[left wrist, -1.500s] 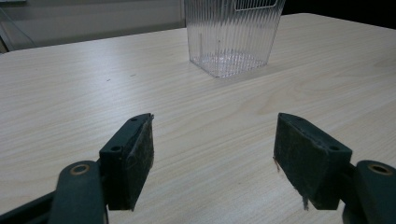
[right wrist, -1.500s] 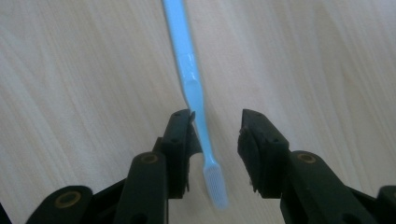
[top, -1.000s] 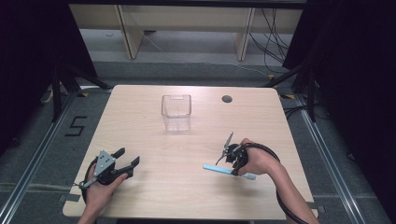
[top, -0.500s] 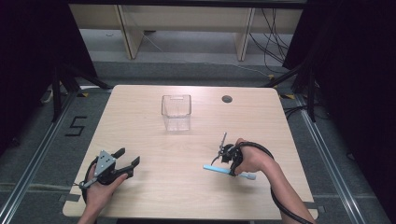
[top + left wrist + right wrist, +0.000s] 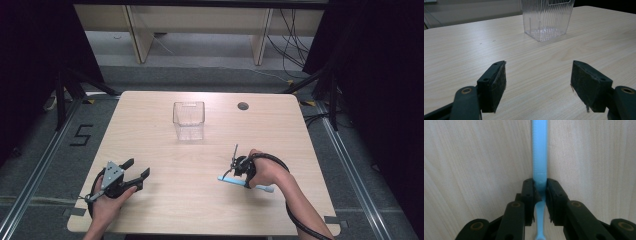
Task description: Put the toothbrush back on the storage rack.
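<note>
The right gripper (image 5: 540, 192) is pointing down at the tabletop (image 5: 200, 195), its fingers (image 5: 528, 192) having just been closing and now pinching a light blue toothbrush (image 5: 539, 157) lying flat near the table's right front. The left gripper (image 5: 537, 82) is resting at the left front with fingers spread wide apart, facing the clear ribbed plastic container (image 5: 547, 17) standing upright farther back.

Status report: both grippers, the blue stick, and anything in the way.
Right gripper just closed, jaws pinching the blue stick, flat on the table. Left gripper open, empty, idle. Clear container mid-table, path to it unobstructed.
</note>
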A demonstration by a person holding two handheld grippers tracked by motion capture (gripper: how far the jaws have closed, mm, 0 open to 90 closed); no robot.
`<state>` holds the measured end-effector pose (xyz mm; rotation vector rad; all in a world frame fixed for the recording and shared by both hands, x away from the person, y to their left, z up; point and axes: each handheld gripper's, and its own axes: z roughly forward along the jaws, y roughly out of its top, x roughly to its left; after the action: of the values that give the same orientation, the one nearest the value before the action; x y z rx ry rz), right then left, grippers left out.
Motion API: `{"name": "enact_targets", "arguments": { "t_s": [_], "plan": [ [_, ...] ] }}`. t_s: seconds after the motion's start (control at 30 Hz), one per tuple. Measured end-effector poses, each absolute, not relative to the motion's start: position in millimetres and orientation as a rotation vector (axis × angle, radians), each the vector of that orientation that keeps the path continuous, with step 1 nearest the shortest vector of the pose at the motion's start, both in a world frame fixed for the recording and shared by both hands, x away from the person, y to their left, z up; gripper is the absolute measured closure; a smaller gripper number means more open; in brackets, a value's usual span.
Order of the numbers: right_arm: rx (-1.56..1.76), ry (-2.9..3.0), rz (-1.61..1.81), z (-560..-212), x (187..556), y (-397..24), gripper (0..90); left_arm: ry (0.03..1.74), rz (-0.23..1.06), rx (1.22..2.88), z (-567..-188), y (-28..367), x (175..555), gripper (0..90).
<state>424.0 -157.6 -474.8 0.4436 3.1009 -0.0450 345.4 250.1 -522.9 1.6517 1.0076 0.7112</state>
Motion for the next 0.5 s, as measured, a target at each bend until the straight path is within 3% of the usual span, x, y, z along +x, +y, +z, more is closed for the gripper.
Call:
{"name": "enact_targets", "arguments": {
  "t_s": [0.5],
  "plan": [
    [0.379, 3.102, -0.049, -474.2, 422.2, -156.0, 79.1, 0.997, 0.714, 1.661, -522.9, 249.3, 345.4, 28.6]
  ]
}}
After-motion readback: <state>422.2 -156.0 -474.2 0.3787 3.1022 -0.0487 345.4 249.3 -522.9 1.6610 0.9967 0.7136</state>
